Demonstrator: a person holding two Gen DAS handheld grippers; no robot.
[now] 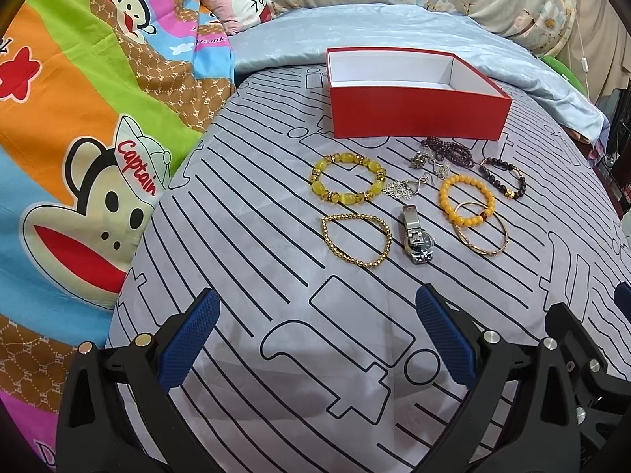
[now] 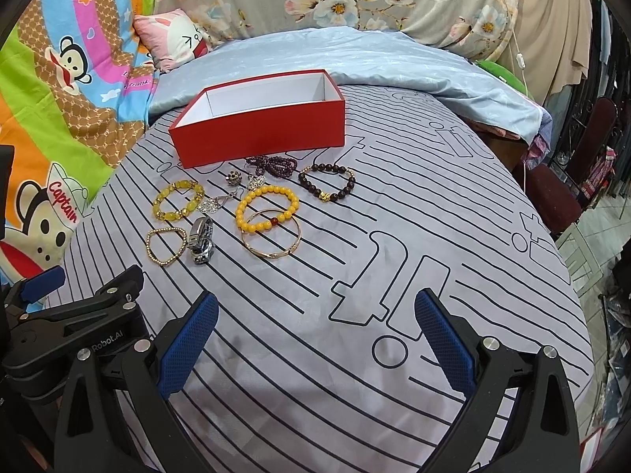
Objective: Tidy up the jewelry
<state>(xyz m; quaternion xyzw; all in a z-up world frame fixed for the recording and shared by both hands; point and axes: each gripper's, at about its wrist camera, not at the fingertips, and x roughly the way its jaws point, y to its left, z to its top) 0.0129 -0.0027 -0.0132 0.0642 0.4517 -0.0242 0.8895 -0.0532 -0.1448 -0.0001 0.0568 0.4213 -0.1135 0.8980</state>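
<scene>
Both grippers hover low over the grey line-patterned bedsheet (image 1: 244, 276), side by side, near edge of the scene. Left gripper (image 1: 315, 339): jaws spread wide, nothing between them. Right gripper (image 2: 315, 339): same, wide open and empty. Jewelry lies loose on the sheet, far of both grippers; the red box (image 1: 414, 110) sits just beyond the cluster, open top, white interior empty. Nearest pieces from the left wrist view: gold bead bracelet (image 1: 357, 239), straight ahead and slightly right of the left gripper's centreline; silver watch (image 1: 419, 236) just right of it, long axis running near-to-far, roughly in line with the fingers. Further: yellow chunky bracelet (image 1: 349, 177), orange bead bracelet (image 1: 467, 197) overlapping a thin gold bangle (image 1: 481, 230), dark bead bracelet (image 1: 504, 177), small silver pieces, tangled. From the right wrist view the whole cluster lies far-left. Judgement: left gripper is nearer the gold bead bracelet and watch; right is better placed for the bangle.
</scene>
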